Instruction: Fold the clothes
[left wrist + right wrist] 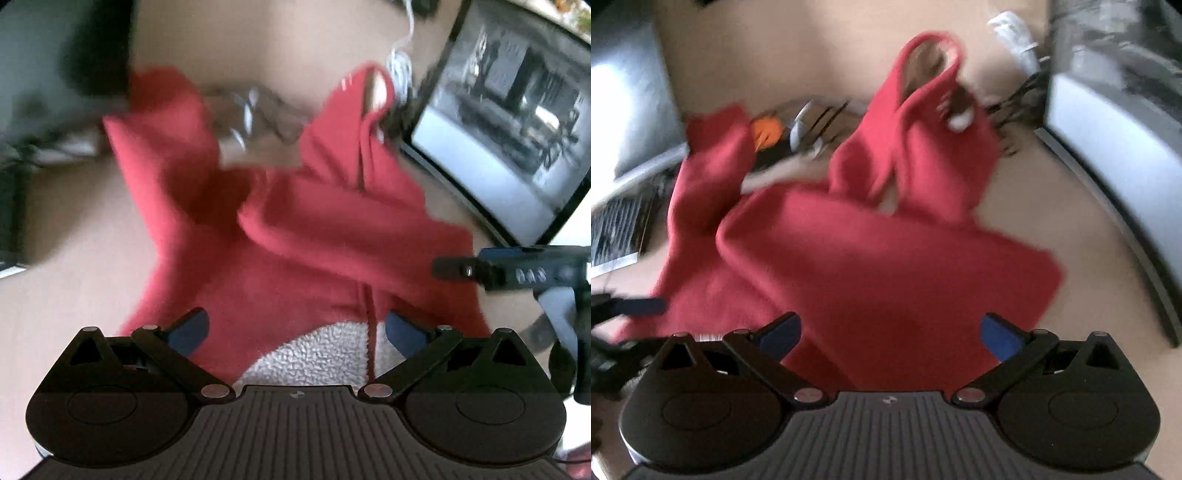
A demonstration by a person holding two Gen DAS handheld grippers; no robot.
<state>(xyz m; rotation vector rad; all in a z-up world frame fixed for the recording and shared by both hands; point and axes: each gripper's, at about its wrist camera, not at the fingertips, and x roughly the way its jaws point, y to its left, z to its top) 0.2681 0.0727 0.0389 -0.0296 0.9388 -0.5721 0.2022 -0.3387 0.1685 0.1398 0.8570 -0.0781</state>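
Observation:
A red hooded sweatshirt (295,236) with white fleece lining (314,354) lies crumpled on a beige tabletop (74,240); both views are motion-blurred. My left gripper (297,332) hangs open over its near edge, blue pads (188,330) spread wide, the drawstring (371,332) between them. In the right wrist view the same sweatshirt (871,266) spreads out with one sleeve (709,173) at the left and another bunched part (923,129) rising at the back. My right gripper (890,332) is open above the near red cloth. Each gripper shows in the other's view: the right gripper (517,273) and the left gripper (628,308).
A monitor (509,122) stands at the right in the left wrist view. A clear plastic object (258,118) lies behind the sweatshirt. A laptop (624,147) sits at the left, an orange item (766,129) and cables (1015,99) at the back, and a white object (1012,29) far back.

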